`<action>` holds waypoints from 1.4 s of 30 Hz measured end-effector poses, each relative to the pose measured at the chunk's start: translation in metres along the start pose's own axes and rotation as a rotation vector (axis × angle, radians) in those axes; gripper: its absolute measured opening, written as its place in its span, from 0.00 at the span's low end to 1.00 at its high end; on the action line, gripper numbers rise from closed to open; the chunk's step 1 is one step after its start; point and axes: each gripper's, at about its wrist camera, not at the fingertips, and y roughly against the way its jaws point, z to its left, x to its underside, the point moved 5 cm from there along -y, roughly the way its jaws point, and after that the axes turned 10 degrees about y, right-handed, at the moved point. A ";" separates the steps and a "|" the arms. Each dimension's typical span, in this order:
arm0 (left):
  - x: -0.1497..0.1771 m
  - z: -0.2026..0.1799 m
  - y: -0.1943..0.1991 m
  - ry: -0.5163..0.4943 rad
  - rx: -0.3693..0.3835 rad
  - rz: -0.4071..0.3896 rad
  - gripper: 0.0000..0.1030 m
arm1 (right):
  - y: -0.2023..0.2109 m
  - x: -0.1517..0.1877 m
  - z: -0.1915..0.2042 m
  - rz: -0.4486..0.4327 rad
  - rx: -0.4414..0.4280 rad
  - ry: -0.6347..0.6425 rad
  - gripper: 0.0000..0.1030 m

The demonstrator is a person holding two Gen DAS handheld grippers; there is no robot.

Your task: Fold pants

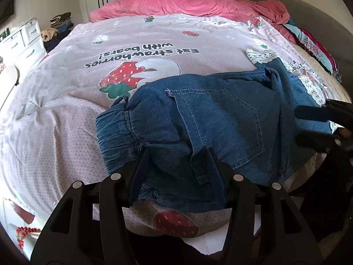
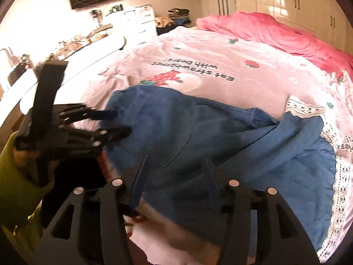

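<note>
We have the denim pants (image 1: 220,114) lying rumpled on the bed (image 1: 66,121), near its front edge, with one fold roughly begun. Our left claw (image 1: 176,154) is spread over the waistband; our right claw (image 2: 174,161) is spread over the legs, gripping nothing. Flattening and the remaining folds seem left.

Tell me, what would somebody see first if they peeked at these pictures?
First the blue jeans, lying rumpled at the near edge of the bed with white lace at their far end. Next the pink bedsheet under them, with a big strawberry drawing and upside-down writing. The left gripper sits open over the waistband, and the right gripper is open over the jeans too.
</note>
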 end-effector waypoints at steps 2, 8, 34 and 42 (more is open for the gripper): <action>0.001 -0.001 0.000 -0.003 -0.003 -0.003 0.43 | -0.014 0.003 -0.003 0.035 0.000 -0.014 0.47; -0.001 0.000 0.007 0.028 -0.002 -0.018 0.43 | -0.047 0.021 -0.002 0.138 0.023 -0.021 0.48; -0.004 -0.133 0.011 -0.104 0.350 0.084 0.52 | 0.072 0.038 -0.133 -0.104 0.253 -0.347 0.63; -0.012 -0.150 -0.039 -0.086 0.397 0.201 0.41 | 0.060 0.024 -0.145 -0.085 0.261 -0.318 0.63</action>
